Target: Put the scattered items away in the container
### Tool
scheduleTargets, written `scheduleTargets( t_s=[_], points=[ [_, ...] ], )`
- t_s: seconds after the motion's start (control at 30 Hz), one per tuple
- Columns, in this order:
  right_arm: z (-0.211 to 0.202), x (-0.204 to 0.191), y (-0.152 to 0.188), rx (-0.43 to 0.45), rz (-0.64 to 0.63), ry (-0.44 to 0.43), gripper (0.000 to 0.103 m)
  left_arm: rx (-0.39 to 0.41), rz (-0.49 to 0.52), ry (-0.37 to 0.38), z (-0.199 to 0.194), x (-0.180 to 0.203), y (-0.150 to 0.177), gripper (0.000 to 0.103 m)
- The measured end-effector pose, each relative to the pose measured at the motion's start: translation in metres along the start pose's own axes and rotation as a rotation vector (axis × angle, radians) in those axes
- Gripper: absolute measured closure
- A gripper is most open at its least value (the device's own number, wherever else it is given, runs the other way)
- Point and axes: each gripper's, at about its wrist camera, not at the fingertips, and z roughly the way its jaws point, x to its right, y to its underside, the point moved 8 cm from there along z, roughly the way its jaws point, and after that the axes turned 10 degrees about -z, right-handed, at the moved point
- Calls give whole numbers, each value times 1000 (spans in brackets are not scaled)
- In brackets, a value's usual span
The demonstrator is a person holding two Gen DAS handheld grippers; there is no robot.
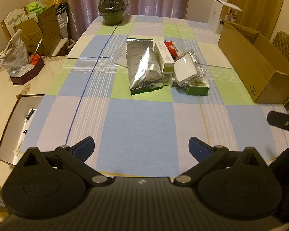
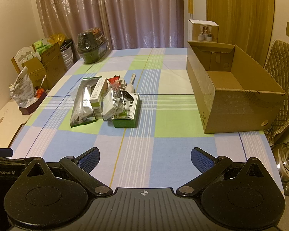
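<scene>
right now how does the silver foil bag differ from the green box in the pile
The silver foil bag is long, shiny and crinkled; the green box is shorter, matte and rigid with printed text. The bag lies at the pile's left edge, the box at its right. Both lie flat on the checked tablecloth.

Kettle cut by right edge.

Warm, dim yellowish indoor light; soft shadows. Glare glints off the silver foil pouch. Fisheye bends edges; corners vignette dark.
</scene>
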Motion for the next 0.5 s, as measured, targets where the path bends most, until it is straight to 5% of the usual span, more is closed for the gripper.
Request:
scheduleTargets(
  t_s=[0.27, 0.5],
  points=[
    [-3, 1, -9, 25, 3, -23, 0, -13, -80, 69, -5, -6, -9, 1],
    [4, -1, -34, 108, -6, 24, 0, 44, 6, 81, -6, -4, -38, 1]
  ],
)
